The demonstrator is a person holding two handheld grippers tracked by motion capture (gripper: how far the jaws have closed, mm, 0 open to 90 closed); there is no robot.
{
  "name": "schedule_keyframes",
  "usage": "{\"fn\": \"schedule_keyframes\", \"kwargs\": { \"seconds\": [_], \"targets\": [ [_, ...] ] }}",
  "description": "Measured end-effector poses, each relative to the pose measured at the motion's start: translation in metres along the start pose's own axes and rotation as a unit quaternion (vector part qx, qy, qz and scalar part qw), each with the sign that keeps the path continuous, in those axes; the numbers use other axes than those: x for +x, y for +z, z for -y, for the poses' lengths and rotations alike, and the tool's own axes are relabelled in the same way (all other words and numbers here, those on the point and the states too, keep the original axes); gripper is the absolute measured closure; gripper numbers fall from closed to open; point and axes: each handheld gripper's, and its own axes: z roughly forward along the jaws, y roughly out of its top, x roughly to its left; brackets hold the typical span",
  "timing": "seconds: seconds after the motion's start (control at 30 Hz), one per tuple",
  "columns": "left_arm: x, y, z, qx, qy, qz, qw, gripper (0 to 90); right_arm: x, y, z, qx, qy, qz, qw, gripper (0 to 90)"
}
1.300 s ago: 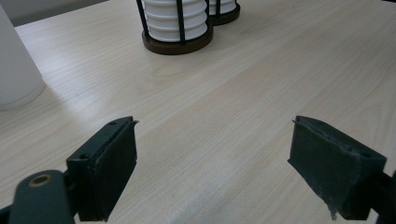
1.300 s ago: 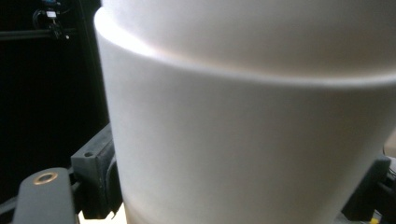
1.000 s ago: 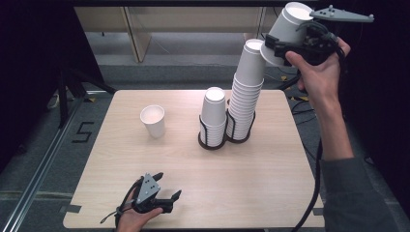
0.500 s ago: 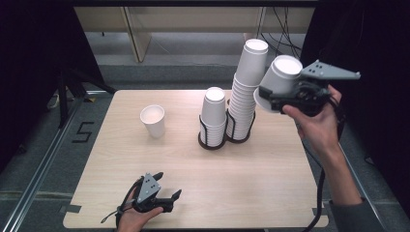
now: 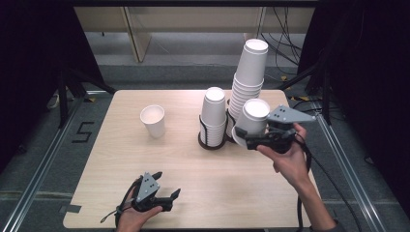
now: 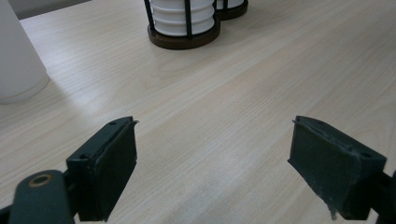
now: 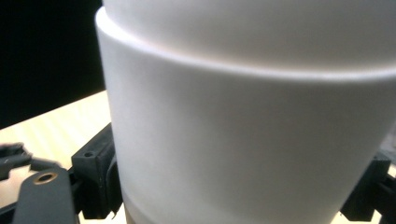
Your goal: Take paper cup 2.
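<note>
My right gripper (image 5: 243,138) is shut on a white paper cup (image 5: 254,118), held bottom up and tilted just above the table, close to the right of the short stack. In the right gripper view the cup (image 7: 247,121) sits between the black fingers (image 7: 95,177). Two stacks of upturned white cups stand in a dark wire holder (image 5: 212,143): a short stack (image 5: 214,111) and a tall stack (image 5: 250,77). A single upright cup (image 5: 153,121) stands at the left. My left gripper (image 5: 170,197) rests near the front edge, open with nothing between its jaws (image 6: 212,172).
The light wooden table (image 5: 121,159) has bare room across its front and middle. In the left gripper view the holder's base (image 6: 184,37) lies ahead and the single cup (image 6: 16,56) at far left. Cables trail off the right edge (image 5: 333,183).
My right gripper has come down and to the left with the cup, from above the tall stack to just beside the stacks near the tabletop. The left gripper has stayed put.
</note>
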Motion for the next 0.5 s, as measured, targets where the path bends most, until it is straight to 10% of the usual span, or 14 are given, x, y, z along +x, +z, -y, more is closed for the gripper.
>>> {"fn": "schedule_keyframes", "kwargs": {
  "seconds": [0.5],
  "targets": [
    [0.002,0.0,0.001,0.002,0.003,-0.006,1.0,14.5,0.029,0.045,0.051,0.029,0.01,-0.059,0.9978,15.9]
  ]
}}
